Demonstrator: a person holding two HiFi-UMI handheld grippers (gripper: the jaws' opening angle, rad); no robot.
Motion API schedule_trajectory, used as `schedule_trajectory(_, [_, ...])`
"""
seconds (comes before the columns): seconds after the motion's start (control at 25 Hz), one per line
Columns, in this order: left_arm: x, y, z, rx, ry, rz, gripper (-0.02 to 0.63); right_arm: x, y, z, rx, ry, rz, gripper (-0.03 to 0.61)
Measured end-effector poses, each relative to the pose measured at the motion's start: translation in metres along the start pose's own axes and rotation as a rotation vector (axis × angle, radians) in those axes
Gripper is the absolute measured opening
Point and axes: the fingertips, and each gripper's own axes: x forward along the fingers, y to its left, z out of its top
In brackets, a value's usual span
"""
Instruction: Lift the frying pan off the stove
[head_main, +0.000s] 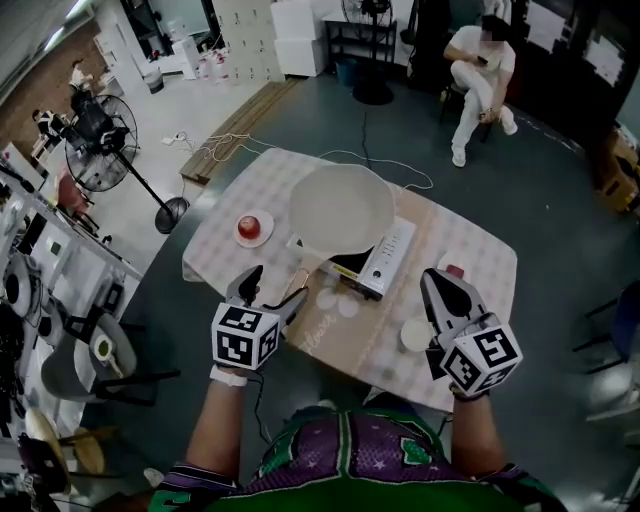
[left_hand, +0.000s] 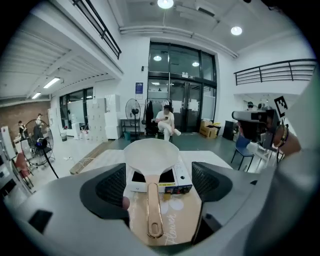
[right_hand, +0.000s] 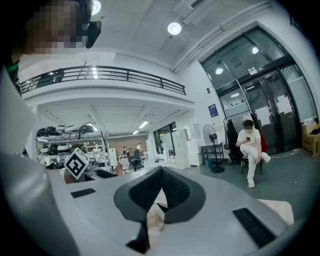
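A pale frying pan sits on a white portable stove in the middle of the table. Its copper-coloured handle points toward me. In the left gripper view the pan stands on the stove, and the handle lies low between the two wide-apart jaws. My left gripper is open around the handle's end, not closed on it. To the right of the stove my right gripper hovers over the table, shut and empty.
A red fruit on a small plate lies at the table's left. A small white dish and a red item sit near the right gripper. A person sits beyond the table. A standing fan is to the left.
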Motion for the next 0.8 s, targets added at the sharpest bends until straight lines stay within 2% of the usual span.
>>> schedule_trajectory(0.2, [0.049, -0.001, -0.011, -0.004, 0.090, 0.028, 0.416, 0.020, -0.028, 0.003, -0.011, 0.005, 0.040, 0.008])
schedule_trajectory(0.64, [0.139, 0.008, -0.046, -0.001, 0.308, 0.095, 0.416, 0.053, -0.073, -0.009, 0.080, 0.042, 0.130, 0.008])
schedule_trajectory(0.8, [0.163, 0.009, -0.059, -0.032, 0.380, 0.066, 0.416, 0.056, -0.091, -0.012, 0.104, 0.042, 0.134, 0.008])
